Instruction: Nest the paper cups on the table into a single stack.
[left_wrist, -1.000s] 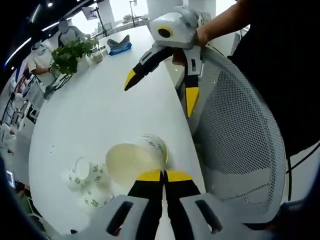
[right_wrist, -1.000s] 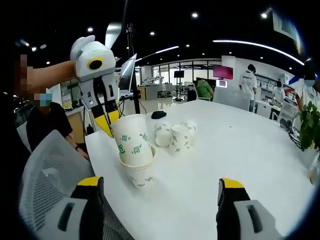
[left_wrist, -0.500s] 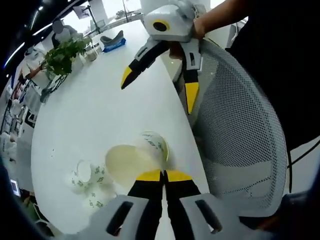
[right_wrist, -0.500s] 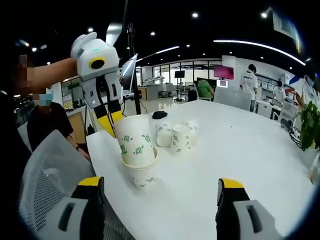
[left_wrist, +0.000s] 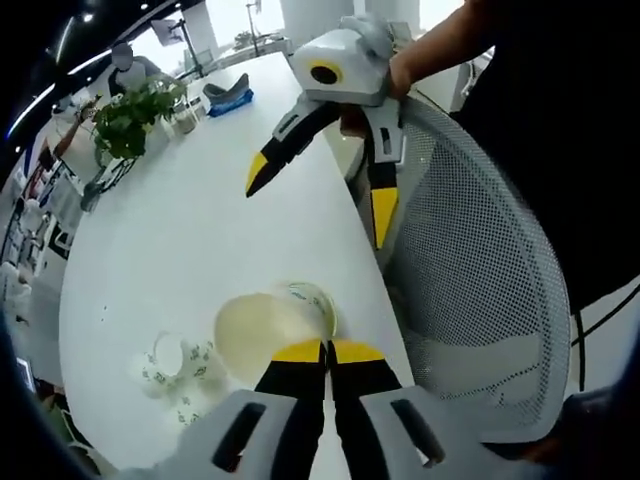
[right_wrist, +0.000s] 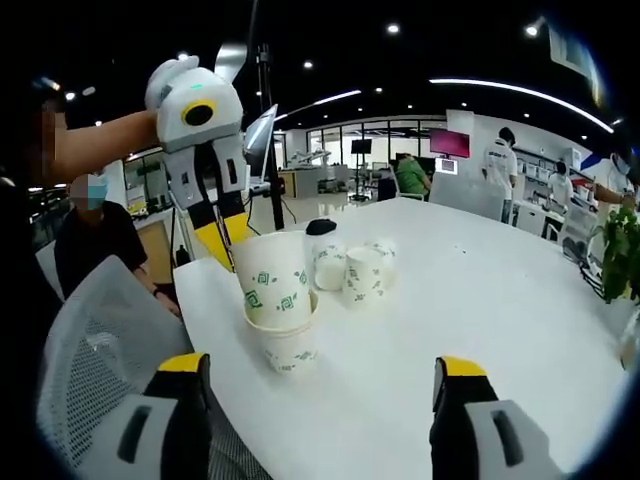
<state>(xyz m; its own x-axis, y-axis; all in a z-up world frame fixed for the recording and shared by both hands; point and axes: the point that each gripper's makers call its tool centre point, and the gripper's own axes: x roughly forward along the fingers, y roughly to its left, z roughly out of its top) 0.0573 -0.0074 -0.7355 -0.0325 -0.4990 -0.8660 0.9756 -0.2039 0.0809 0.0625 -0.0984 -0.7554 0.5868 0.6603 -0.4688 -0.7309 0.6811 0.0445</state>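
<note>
My left gripper (left_wrist: 326, 352) is shut on the rim of a white paper cup with green print (left_wrist: 262, 328), seen from above. In the right gripper view the left gripper (right_wrist: 226, 240) holds that cup (right_wrist: 272, 283) upright, partly sunk into a second cup (right_wrist: 291, 347) standing on the white table (right_wrist: 480, 300) near its edge. Several loose cups (right_wrist: 350, 268) cluster behind it, and show as cups (left_wrist: 178, 362) to the left in the left gripper view. My right gripper (right_wrist: 320, 368) stands open in front of the pair, apart from it; it is the open gripper (left_wrist: 320, 195) over the table edge.
A grey mesh chair (left_wrist: 480, 290) sits against the table edge beside the cups, and is the chair (right_wrist: 85, 345) at lower left. A potted plant (left_wrist: 125, 118) and a dark object (left_wrist: 228, 92) stand at the table's far end. People work at desks behind.
The held cup has straightened from a tilt and dropped deeper into the cup below it. The left gripper has come down with it. My right gripper stays open.
</note>
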